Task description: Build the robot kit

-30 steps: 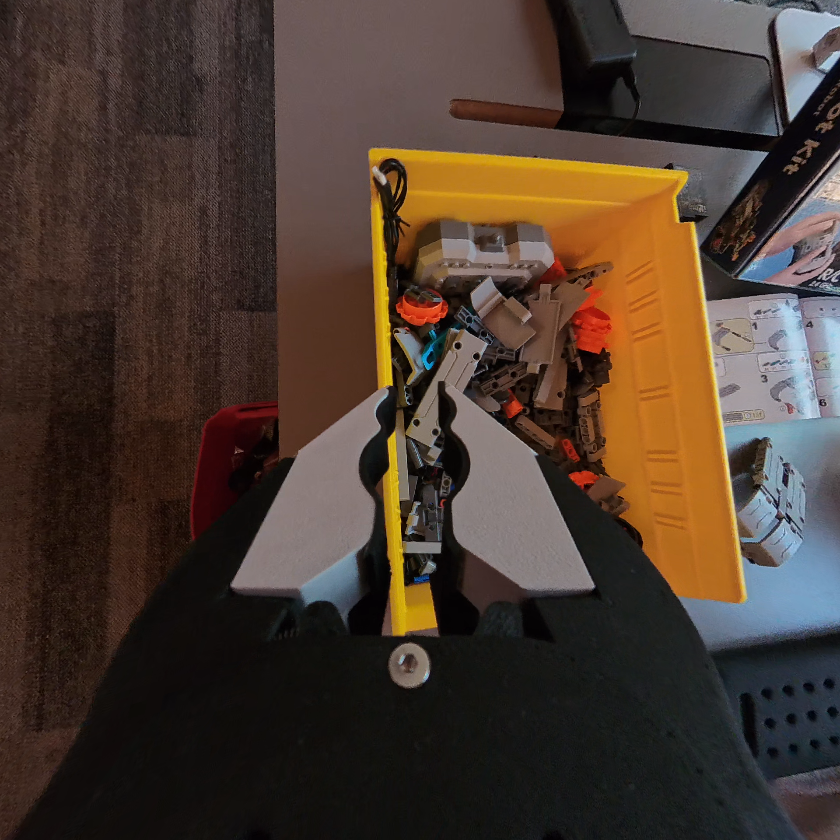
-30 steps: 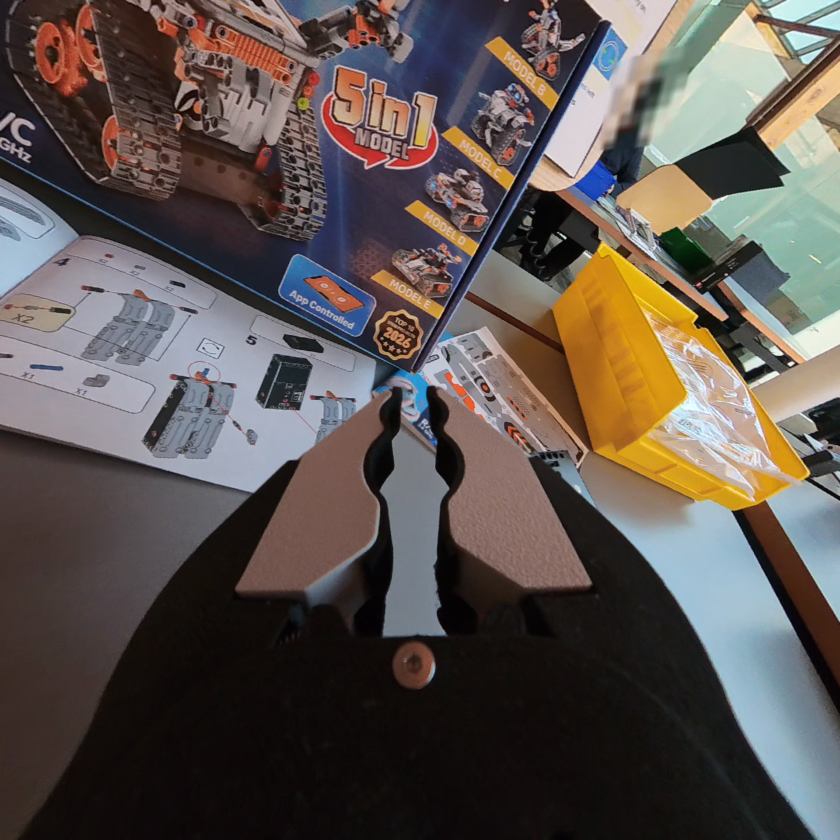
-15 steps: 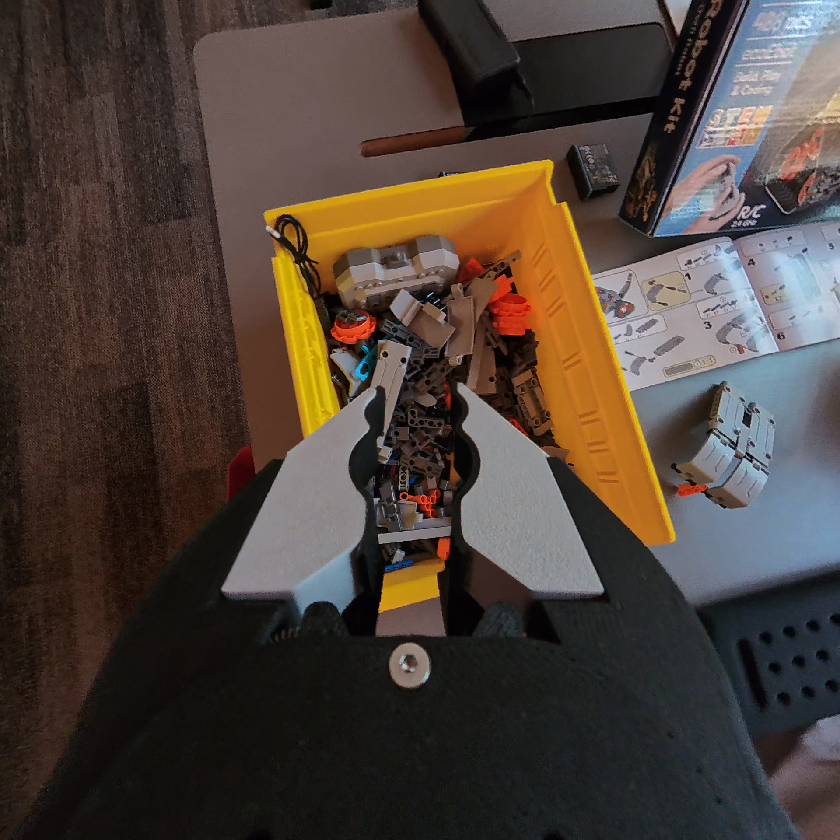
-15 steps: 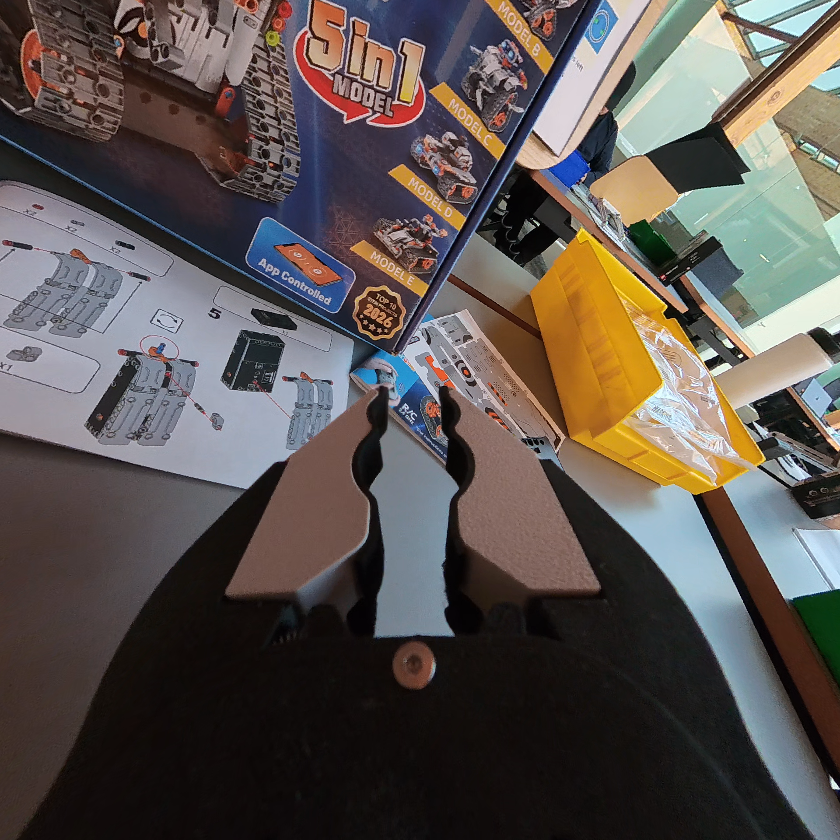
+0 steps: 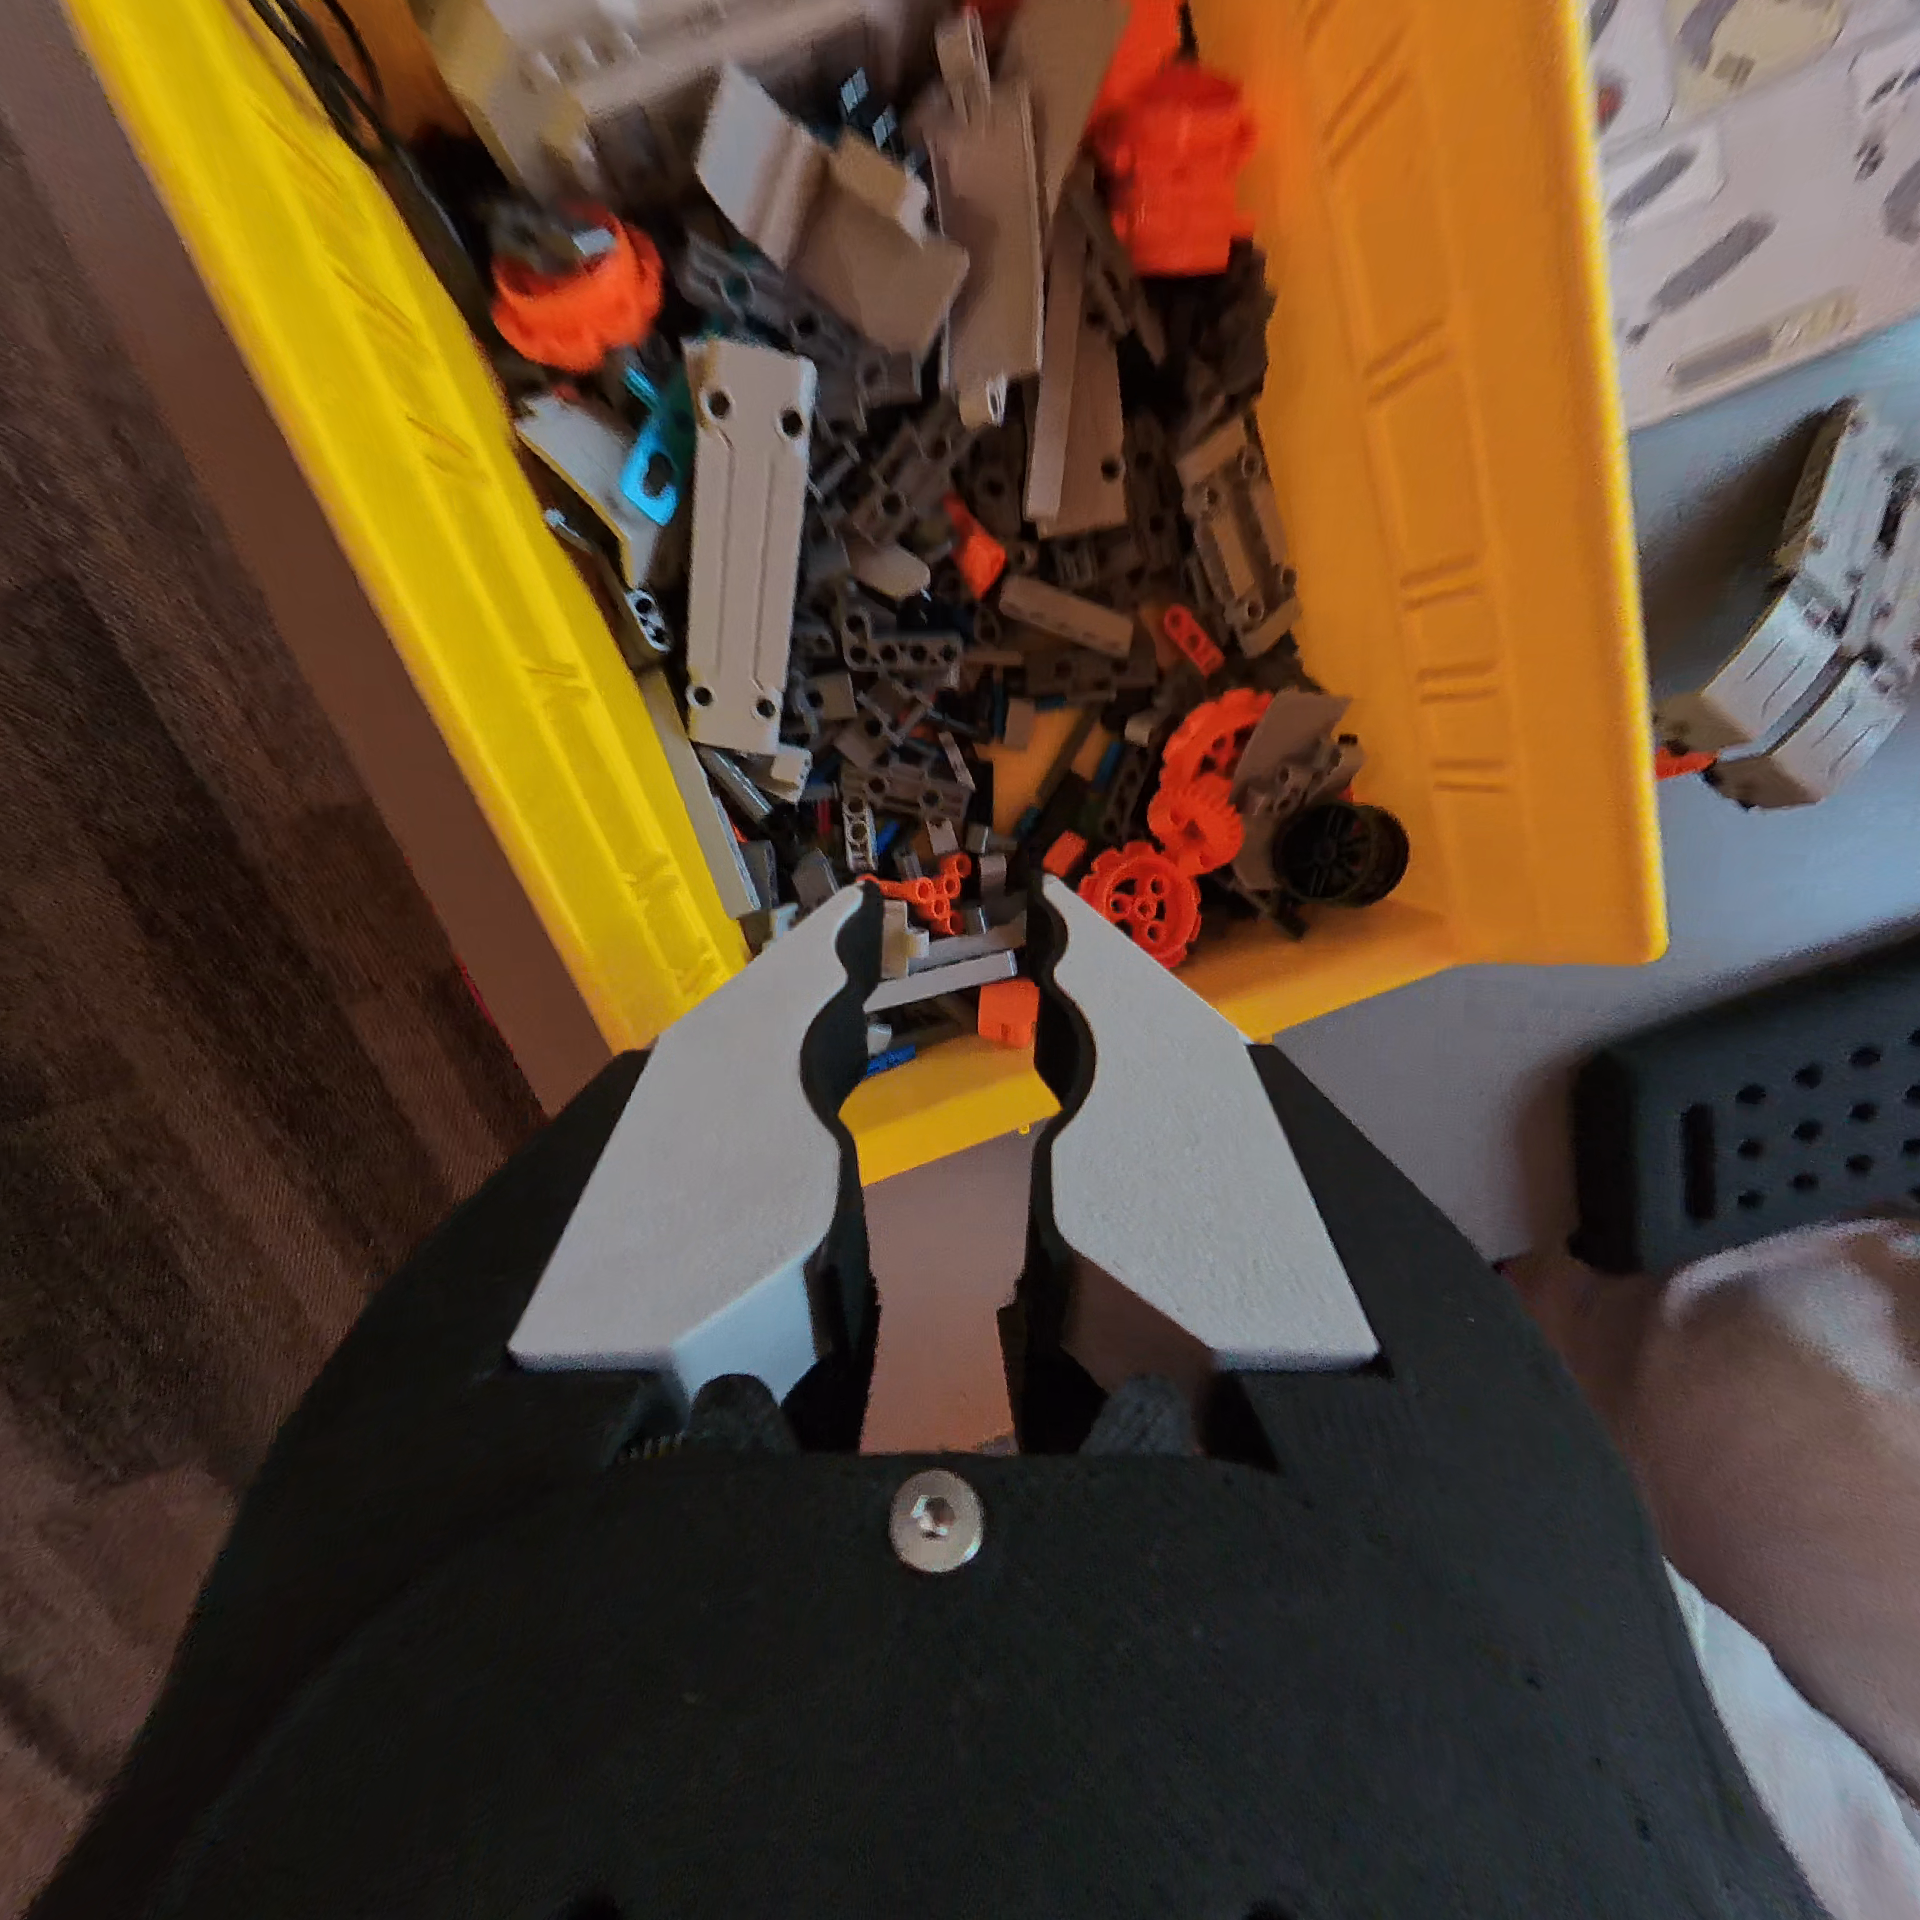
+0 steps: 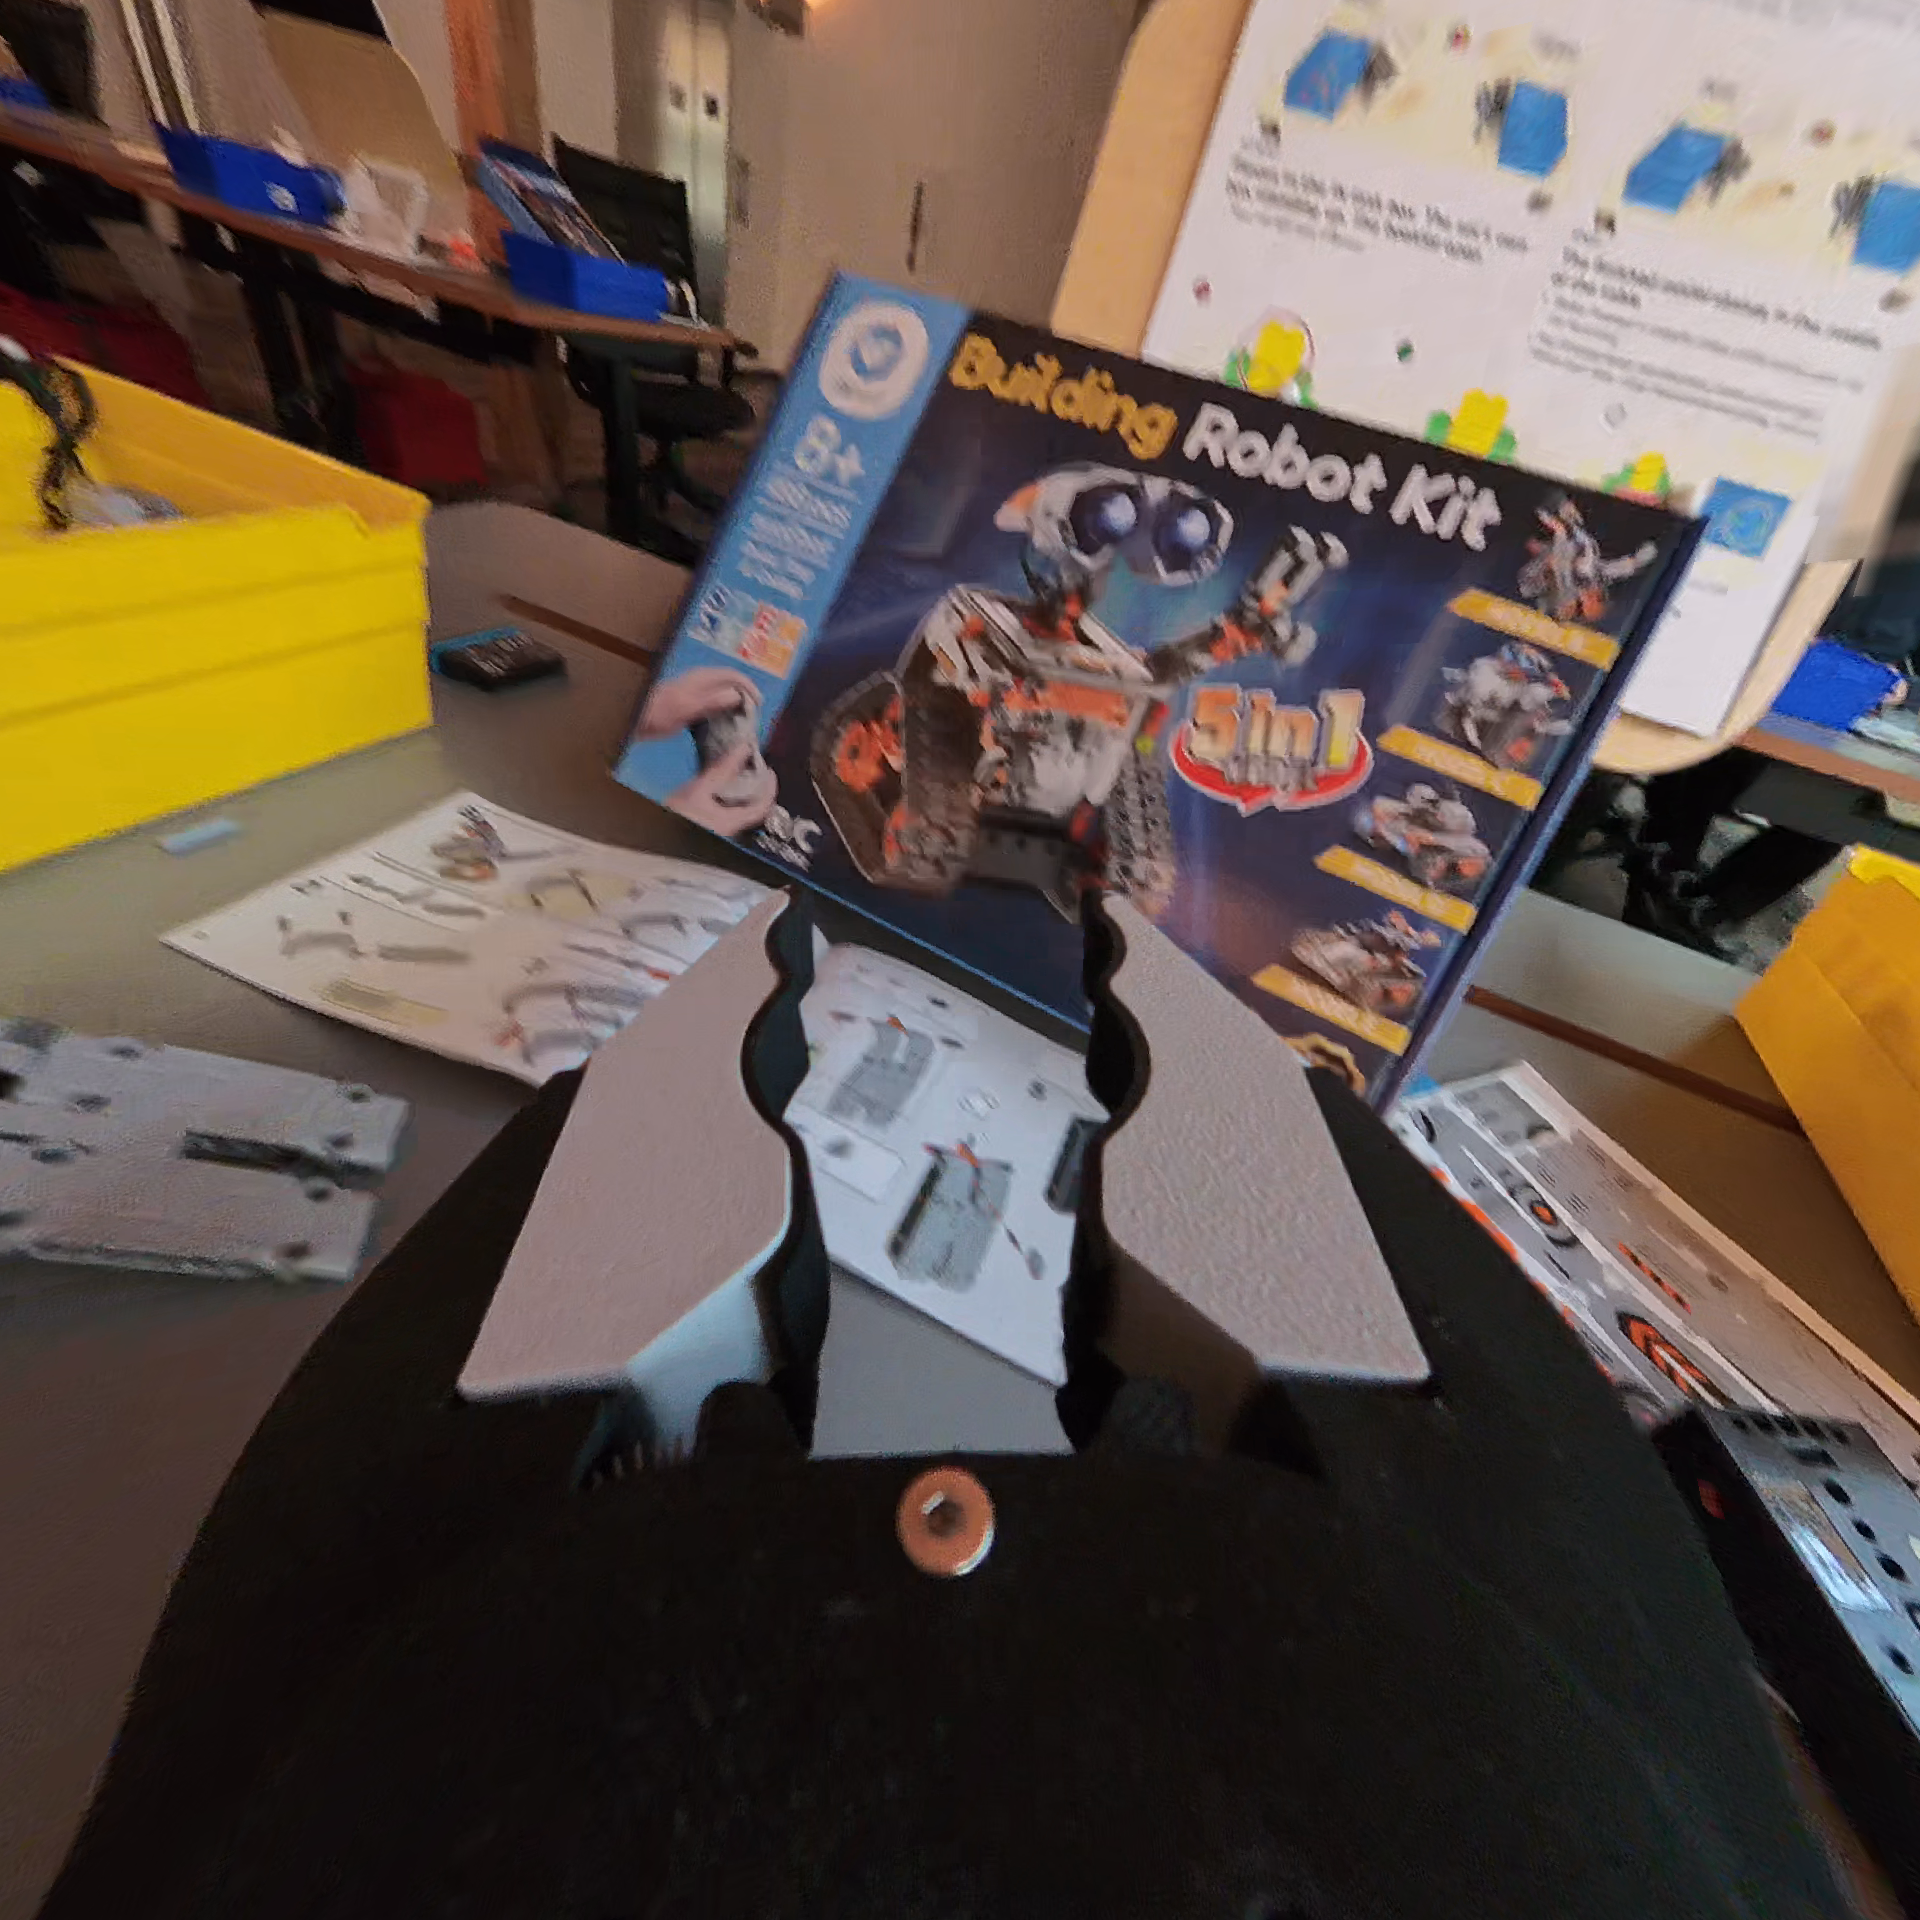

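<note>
My left gripper point(image 5: 951, 894) is open and empty, low over the near end of a yellow bin point(image 5: 1455, 520) full of grey, black and orange building pieces. Small orange and grey pieces point(image 5: 935, 899) lie between its tips, and orange gears point(image 5: 1143, 899) sit just to its right. My right gripper point(image 6: 940, 909) is open and empty above the grey table point(image 6: 208, 1403). It faces an open instruction booklet point(image 6: 468, 925) and an upright dark blue kit box point(image 6: 1143, 707). A grey built assembly point(image 6: 177, 1174) lies to its left; it also shows in the left wrist view point(image 5: 1808, 665).
The yellow bin also shows in the right wrist view point(image 6: 208, 644) at the left, a small black block point(image 6: 499, 657) beside it. Another yellow bin point(image 6: 1849, 1039) is at the right. A printed leaflet point(image 6: 1621, 1247) lies on the right. Carpet point(image 5: 156, 935) lies left of the table. Spacing between my two grippers at the tips: around 45 centimetres. My right tips are roughly 15 centimetres from the grey built assembly point(image 6: 177, 1174).
My left gripper has dropped closer into the yellow bin and opened wider. My right gripper has swung left and pulled back from the box, and opened wider.
</note>
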Available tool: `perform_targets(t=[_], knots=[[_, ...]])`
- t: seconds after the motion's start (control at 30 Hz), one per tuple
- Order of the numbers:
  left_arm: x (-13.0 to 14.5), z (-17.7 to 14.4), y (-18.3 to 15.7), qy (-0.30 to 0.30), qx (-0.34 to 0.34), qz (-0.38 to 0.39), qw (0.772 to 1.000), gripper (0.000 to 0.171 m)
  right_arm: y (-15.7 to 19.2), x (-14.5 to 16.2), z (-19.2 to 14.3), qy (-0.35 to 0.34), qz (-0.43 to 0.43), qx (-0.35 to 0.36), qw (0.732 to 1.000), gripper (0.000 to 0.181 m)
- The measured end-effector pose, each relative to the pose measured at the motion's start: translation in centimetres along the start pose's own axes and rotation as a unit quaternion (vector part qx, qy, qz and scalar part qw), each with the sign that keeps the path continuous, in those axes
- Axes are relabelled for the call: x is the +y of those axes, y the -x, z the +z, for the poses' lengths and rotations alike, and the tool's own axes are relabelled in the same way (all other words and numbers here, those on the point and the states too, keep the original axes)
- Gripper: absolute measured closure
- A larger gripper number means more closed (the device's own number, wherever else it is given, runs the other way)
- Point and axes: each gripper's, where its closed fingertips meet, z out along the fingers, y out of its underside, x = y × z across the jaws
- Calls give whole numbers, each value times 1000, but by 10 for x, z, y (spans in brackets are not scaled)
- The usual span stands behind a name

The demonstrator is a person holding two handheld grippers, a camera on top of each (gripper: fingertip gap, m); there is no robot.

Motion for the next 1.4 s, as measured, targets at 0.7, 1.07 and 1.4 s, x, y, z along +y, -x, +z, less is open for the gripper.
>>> perform_targets(t=[0.7, 1.07, 1.4], knots=[[11, 78, 8, 201, 8, -28, 979, 150, 121, -54, 28, -117, 50, -189, 974, 144], [-17, 71, -9, 158, -12, 41, 987, 149, -18, -83, 3, -143, -33, 36, 989, 146], [-22, 59, 4, 146, -84, 61, 984, 155, -76, -52, -5, -122, 24, 99, 987, 150]])
